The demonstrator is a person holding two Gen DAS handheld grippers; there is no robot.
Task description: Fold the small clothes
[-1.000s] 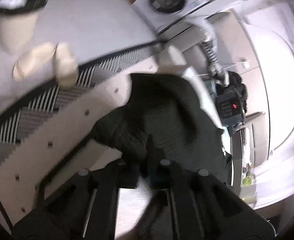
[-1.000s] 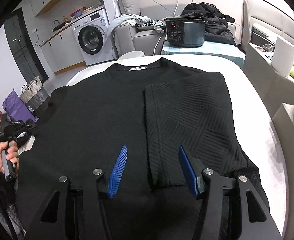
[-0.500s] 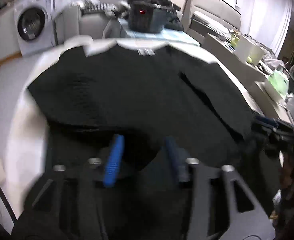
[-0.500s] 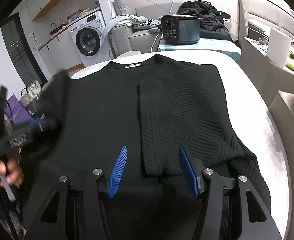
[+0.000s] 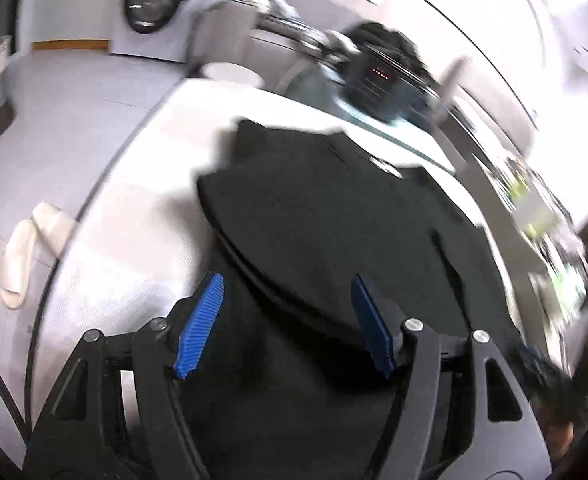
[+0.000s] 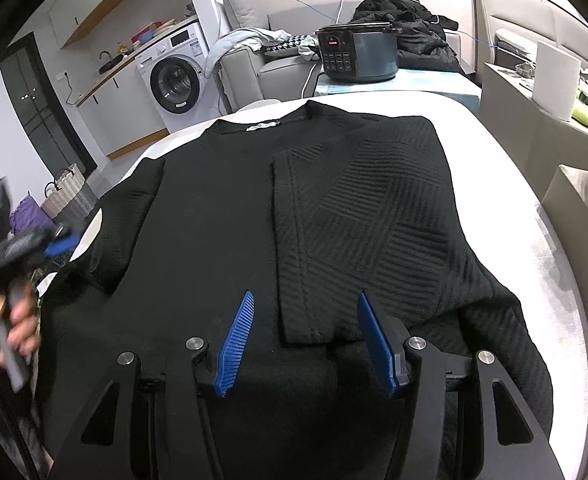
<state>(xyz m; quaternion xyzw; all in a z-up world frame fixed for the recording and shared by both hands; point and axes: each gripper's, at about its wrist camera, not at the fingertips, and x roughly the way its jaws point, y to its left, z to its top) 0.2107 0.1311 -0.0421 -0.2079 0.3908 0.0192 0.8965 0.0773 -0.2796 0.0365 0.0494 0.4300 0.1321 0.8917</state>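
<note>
A black knit sweater (image 6: 214, 216) lies flat on the white table (image 6: 513, 200), collar at the far end. Its right side (image 6: 365, 216) is folded over the middle, ribbed face up. Its left sleeve part (image 6: 130, 220) lies folded in on the body. My right gripper (image 6: 305, 295) hovers open over the near hem, with nothing between its pads. My left gripper (image 5: 286, 280) is over the sweater's (image 5: 333, 220) left edge, its jaws opening with no cloth pinched between them. In the right wrist view it (image 6: 60, 244) shows blurred at the far left, held by a hand (image 6: 14, 320).
A dark pressure cooker (image 6: 357, 56) stands beyond the table's far end, in front of a sofa with piled clothes (image 6: 409, 28). A washing machine (image 6: 176, 80) and a woven basket (image 6: 66, 192) are at the left. Slippers (image 5: 18, 264) lie on the floor. A paper roll (image 6: 555, 80) stands right.
My left gripper was shut on the hanging left sleeve, swung it over onto the sweater's body, let go and drew back left with open jaws. The right gripper stayed put.
</note>
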